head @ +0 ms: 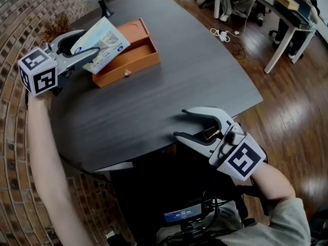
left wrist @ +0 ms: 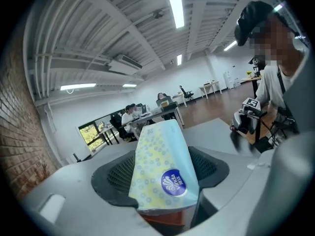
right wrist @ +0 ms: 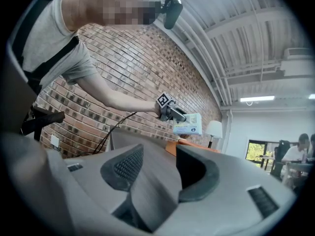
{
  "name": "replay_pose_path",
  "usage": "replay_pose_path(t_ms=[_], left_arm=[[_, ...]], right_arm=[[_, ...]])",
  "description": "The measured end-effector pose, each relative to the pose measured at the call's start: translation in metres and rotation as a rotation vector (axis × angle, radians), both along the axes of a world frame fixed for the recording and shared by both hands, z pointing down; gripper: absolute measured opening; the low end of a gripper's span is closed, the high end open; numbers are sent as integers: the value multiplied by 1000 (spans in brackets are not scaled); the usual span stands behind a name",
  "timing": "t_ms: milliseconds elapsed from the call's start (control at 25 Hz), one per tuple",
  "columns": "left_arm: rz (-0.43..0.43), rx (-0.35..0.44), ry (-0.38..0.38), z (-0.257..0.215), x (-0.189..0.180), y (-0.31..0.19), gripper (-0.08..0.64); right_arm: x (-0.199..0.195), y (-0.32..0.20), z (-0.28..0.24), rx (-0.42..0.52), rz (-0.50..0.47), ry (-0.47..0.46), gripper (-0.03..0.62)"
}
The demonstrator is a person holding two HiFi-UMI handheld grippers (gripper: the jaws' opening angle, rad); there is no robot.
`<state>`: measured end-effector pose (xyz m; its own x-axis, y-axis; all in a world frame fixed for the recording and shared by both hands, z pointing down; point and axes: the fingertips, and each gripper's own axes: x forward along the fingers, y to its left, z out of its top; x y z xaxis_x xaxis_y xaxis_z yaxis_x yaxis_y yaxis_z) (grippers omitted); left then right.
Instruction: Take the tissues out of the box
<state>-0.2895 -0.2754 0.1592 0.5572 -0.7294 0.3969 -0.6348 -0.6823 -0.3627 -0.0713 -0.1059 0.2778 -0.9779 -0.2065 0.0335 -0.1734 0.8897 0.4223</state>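
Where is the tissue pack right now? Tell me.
Head view, upper left: the tissue pack is clamped in the left gripper, held in the air above the open orange box on the dark table.

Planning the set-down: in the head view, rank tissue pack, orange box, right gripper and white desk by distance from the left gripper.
1. Pale blue-and-yellow tissue pack: in the left gripper's jaws.
2. Open orange rectangular box: just beside, on the dark table.
3. Right gripper: table's near edge, jaws apart.
4. White desk: far upper right.
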Motion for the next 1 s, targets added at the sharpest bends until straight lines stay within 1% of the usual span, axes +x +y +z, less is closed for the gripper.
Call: replay_pose_path(t_ms=[120, 200, 320, 440, 480, 560, 680, 760, 840, 920, 1000], left_arm=[[33, 30, -40, -2, 13, 33, 343], [63, 27, -61, 0, 22, 42, 343], [104, -19, -72, 14, 36, 61, 343], [126, -64, -70, 42, 52, 86, 344], [132, -77, -73, 52, 58, 94, 344], [142, -99, -85, 68, 68, 104, 344], [145, -125, -101, 88, 77, 112, 345], [133, -140, -107, 99, 80, 112, 345], [112, -150, -95, 107, 80, 110, 344], [99, -151, -69, 107, 80, 108, 346], [87, -148, -59, 105, 79, 106, 358]], right_arm=[[1, -2, 0, -4, 6, 10, 209], [0, -12, -6, 0, 13, 23, 209], [-3, -18, -11, -4, 15, 39, 206], [1, -16, 1, -75, 52, 53, 206], [2, -14, 4, -81, 58, 53, 206], [1, -13, 3, -64, 54, 39, 206], [0, -12, 1, -52, 49, 32, 206], [-1, -12, -1, -38, 45, 30, 206], [-2, -11, -3, -28, 38, 27, 206], [-3, -11, -4, -30, 38, 24, 206], [-3, -11, -6, -24, 36, 15, 206]])
